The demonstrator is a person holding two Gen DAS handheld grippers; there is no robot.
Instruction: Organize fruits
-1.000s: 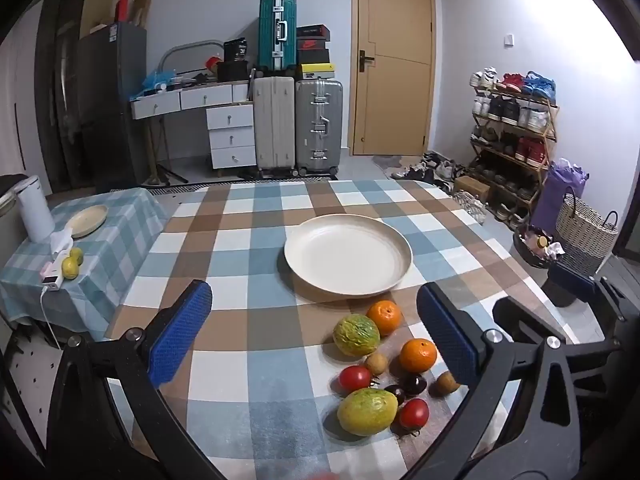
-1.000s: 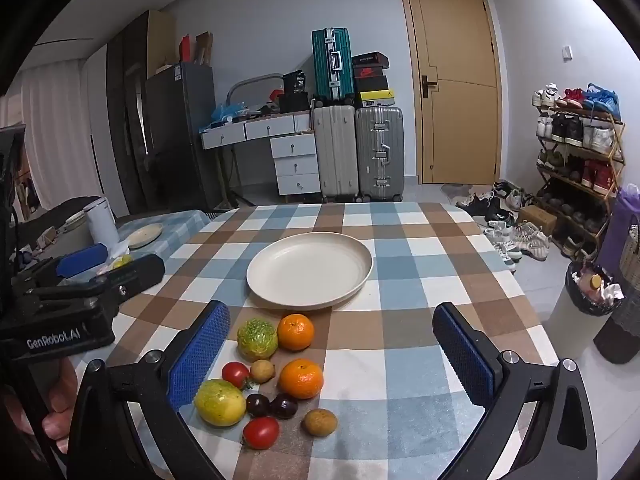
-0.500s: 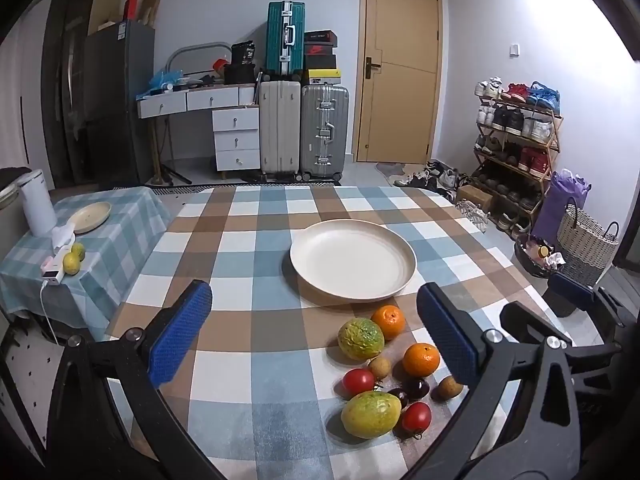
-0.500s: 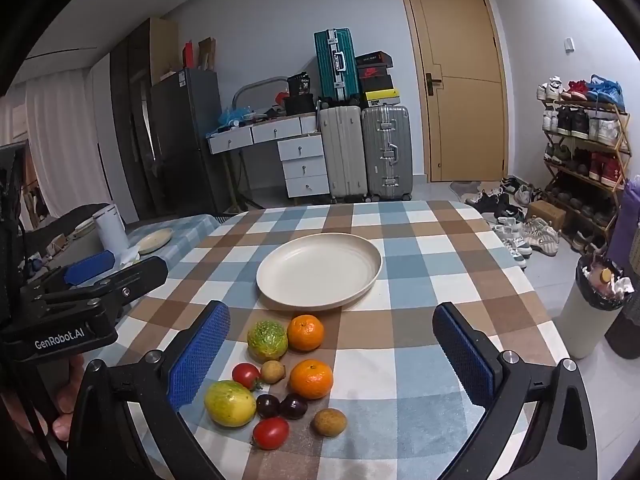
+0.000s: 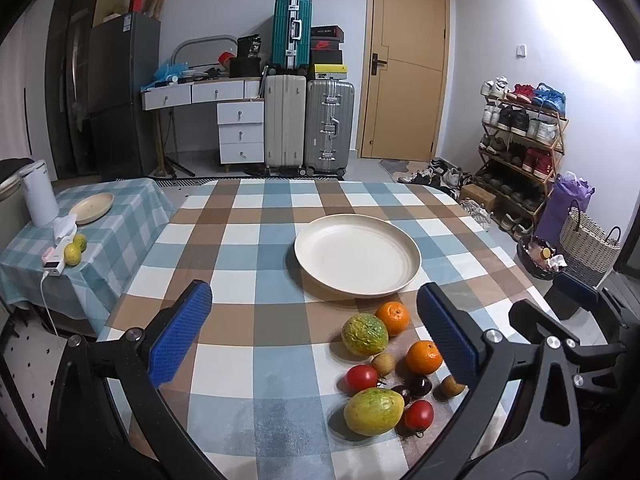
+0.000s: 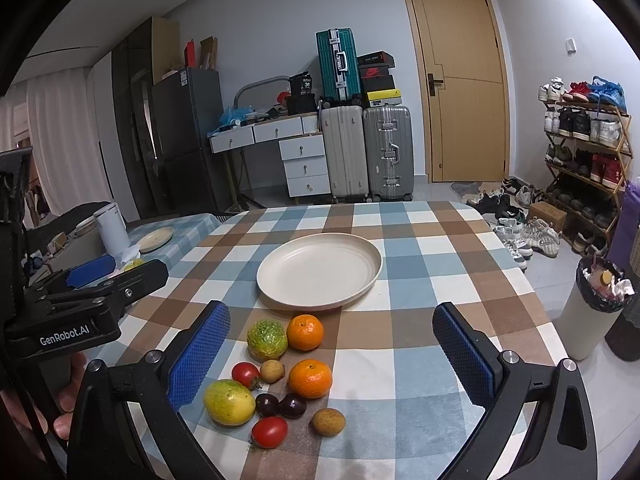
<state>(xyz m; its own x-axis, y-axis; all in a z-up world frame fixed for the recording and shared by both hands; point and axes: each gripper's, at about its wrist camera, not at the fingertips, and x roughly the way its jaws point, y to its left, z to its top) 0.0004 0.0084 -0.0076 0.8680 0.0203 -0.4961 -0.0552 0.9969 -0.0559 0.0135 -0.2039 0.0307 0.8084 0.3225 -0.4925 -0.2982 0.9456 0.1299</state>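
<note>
Blue-padded left gripper fingers hiding brown fruit, plate bare

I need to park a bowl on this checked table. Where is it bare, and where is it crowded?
Bare: the cloth left of the plate and fruit cluster, the strip right of them, and behind the plate. Crowded: the near patch in front of the plate, where the fruit sits packed.

Brown longan half hidden behind left hand-held gripper right finger; near surface edge cut off below.
</note>
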